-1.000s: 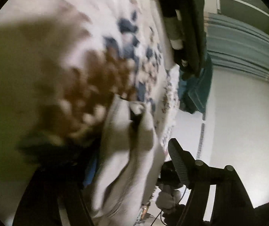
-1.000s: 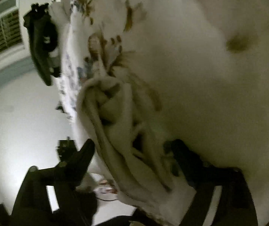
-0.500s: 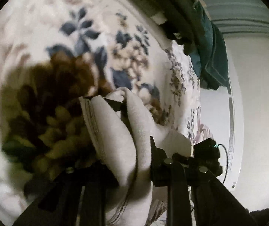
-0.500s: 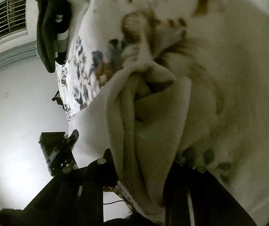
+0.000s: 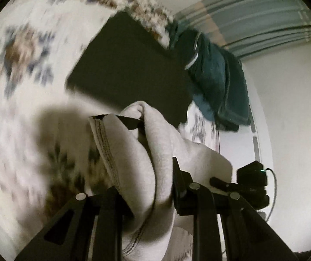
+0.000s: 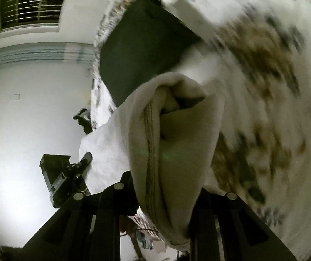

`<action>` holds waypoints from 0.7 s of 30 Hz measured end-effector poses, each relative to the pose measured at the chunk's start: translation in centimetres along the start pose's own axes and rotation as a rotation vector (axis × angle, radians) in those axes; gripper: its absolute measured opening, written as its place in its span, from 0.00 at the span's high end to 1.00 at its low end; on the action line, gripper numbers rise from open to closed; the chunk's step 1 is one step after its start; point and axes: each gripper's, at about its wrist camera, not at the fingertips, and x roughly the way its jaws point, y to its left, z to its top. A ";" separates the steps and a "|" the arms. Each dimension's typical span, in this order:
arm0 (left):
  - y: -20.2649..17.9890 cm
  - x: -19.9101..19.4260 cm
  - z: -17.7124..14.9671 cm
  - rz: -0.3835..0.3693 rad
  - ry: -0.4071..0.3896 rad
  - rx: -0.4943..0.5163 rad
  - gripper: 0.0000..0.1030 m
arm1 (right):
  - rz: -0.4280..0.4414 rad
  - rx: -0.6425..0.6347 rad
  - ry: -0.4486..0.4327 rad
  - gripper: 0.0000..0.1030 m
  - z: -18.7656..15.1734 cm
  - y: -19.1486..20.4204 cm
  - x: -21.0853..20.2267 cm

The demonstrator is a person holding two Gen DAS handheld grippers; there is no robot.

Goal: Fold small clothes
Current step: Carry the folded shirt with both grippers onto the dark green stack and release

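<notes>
My left gripper (image 5: 143, 195) is clamped on the cream garment (image 5: 133, 158). My right gripper (image 6: 166, 187) pinches it too, above the floral blanket (image 6: 264, 87).

Floral-printed bed cover (image 5: 24, 69), blurred by motion. On it, a flat black rectangular cloth (image 5: 131, 69). Beside that cloth, at the cover's edge, a crumpled teal garment (image 5: 218, 82).

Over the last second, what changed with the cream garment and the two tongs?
Both views swung across the floral blanket until a dark flat item came into sight ahead, so the left tongs and right tongs carried the cream garment toward it. A second ago the jaws stood wider; now both are clamped on bunched fabric.
</notes>
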 end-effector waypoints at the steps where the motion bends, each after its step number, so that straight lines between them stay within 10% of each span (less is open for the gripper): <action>1: -0.2 0.2 1.6 0.002 -0.009 0.004 0.82 | -0.005 -0.010 -0.007 0.78 1.5 1.1 0.2; 11: 1.4 5.6 17.9 0.109 -0.038 0.060 0.80 | -0.103 -0.077 -0.050 0.78 18.1 8.2 5.2; 21: 2.5 11.7 20.7 0.396 0.031 0.208 0.59 | -0.402 -0.118 -0.043 0.66 21.5 7.2 9.5</action>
